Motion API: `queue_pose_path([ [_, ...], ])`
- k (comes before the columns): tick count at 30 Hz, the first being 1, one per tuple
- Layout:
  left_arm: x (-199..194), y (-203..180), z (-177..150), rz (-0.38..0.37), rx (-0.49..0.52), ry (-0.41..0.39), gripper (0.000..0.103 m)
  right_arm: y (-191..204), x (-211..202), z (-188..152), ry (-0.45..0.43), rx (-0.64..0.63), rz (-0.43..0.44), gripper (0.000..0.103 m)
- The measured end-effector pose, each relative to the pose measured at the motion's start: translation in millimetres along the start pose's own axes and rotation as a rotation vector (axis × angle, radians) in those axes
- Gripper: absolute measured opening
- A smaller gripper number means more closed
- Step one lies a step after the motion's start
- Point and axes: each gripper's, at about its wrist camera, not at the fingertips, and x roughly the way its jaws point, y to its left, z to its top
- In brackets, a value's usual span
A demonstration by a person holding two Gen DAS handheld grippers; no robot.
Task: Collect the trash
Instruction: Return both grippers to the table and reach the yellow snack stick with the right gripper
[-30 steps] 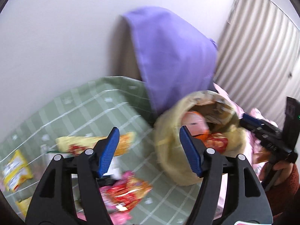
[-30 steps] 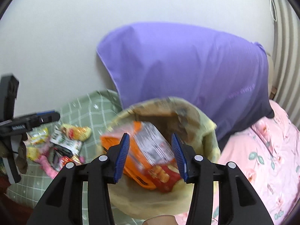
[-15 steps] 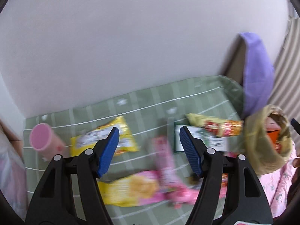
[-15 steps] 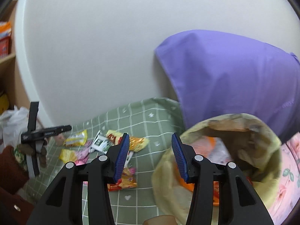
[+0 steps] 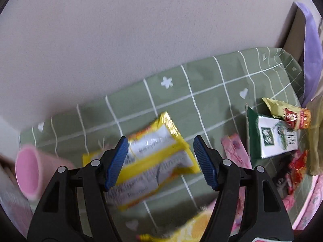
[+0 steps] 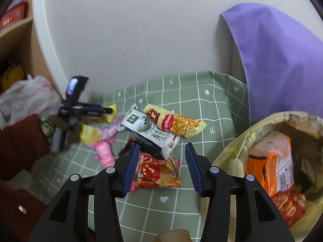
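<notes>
Several snack wrappers lie scattered on a green grid-patterned bedsheet (image 6: 201,125) against a pale wall. At its right edge stands a pale yellow plastic trash bag (image 6: 232,157), mouth open upward, with an orange packet inside. A yellow-and-white foil packet (image 5: 155,161) lies flat, long axis slanting from lower left to upper right; its print is too blurred to read. A white-and-green pouch (image 6: 153,133) bears Chinese characters. The left claw (image 5: 160,161) hangs over the yellow packet with jaws apart and empty; the right claw (image 6: 161,167), likewise apart, hangs over a red crinkled wrapper (image 6: 157,171).
</notes>
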Motion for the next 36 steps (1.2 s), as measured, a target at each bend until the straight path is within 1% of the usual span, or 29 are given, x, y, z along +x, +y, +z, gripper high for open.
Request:
queue_pose_path([
  [3,-15.4,6.7,-20.5,-0.084,-0.102,0.013,0.064,-2.6,16.6,10.3,0.025,-0.019,0.06,0.045],
  [5,-24.4,7.2,-35.0,-0.103,-0.146,0.026,0.064,0.0,32.5,21.2,0.029,-0.062,0.081,0.045],
  [7,-30.9,6.1,-44.0,-0.105,-0.16,0.03,0.064,4.9,51.3,33.1,0.047,-0.135,0.068,0.045],
  [9,-41.6,4.2,-52.9,-0.131,-0.179,0.037,0.064,8.3,72.5,45.5,0.068,-0.191,0.063,0.045],
  [10,-48.2,3.6,-58.0,-0.158,-0.195,0.042,0.064,8.2,84.1,51.1,0.082,-0.205,0.062,0.045],
  [13,-68.8,2.1,-70.8,-0.186,-0.215,0.025,0.064,-2.4,117.0,62.1,0.135,-0.161,0.039,0.045],
  [16,-89.5,3.7,-77.9,-0.152,-0.235,-0.024,0.064,-11.8,133.6,60.5,0.185,-0.056,0.012,0.045],
  [19,-112.9,13.6,-89.1,-0.093,-0.28,-0.076,0.064,-8.5,135.1,49.1,0.225,-0.023,-0.014,0.045],
  [21,-127.0,24.1,-96.5,-0.068,-0.321,-0.111,0.064,-2.9,126.8,36.7,0.235,0.006,0.041,0.045],
  [22,-129.7,25.4,-96.4,-0.061,-0.331,-0.118,0.064,2.1,121.0,31.3,0.239,0.011,0.099,0.045],
  [24,-138.6,30.1,-102.9,-0.045,-0.352,-0.128,0.064,8.6,114.1,27.7,0.235,-0.011,0.161,0.045],
  [25,-139.7,30.4,-104.1,-0.042,-0.354,-0.129,0.064,14.3,108.5,27.4,0.216,-0.054,0.163,0.045],
  [27,-142.1,28.7,-108.4,-0.034,-0.348,-0.125,0.064,21.8,106.3,29.6,0.188,-0.126,0.12,0.045],
  [28,-142.1,27.1,-109.1,-0.032,-0.344,-0.122,0.064,23.4,109.4,32.0,0.183,-0.162,0.079,0.045],
  [29,-142.0,24.6,-110.6,-0.032,-0.338,-0.117,0.064,21.7,112.5,33.8,0.186,-0.163,0.062,0.045],
  [31,-141.8,20.8,-114.0,-0.04,-0.326,-0.109,0.064,15.8,120.1,39.4,0.184,-0.128,0.052,0.045],
  [33,-141.8,14.9,-115.7,-0.045,-0.301,-0.104,0.064,6.4,129.5,44.5,0.18,-0.077,0.021,0.045],
  [35,-140.6,9.9,-116.2,-0.035,-0.274,-0.1,0.064,-2.8,145.5,47.7,0.211,-0.035,0.004,0.043],
  [36,-139.4,7.2,-116.6,-0.024,-0.257,-0.095,0.064,-5.4,151.6,46.8,0.235,-0.024,0.003,0.04],
])
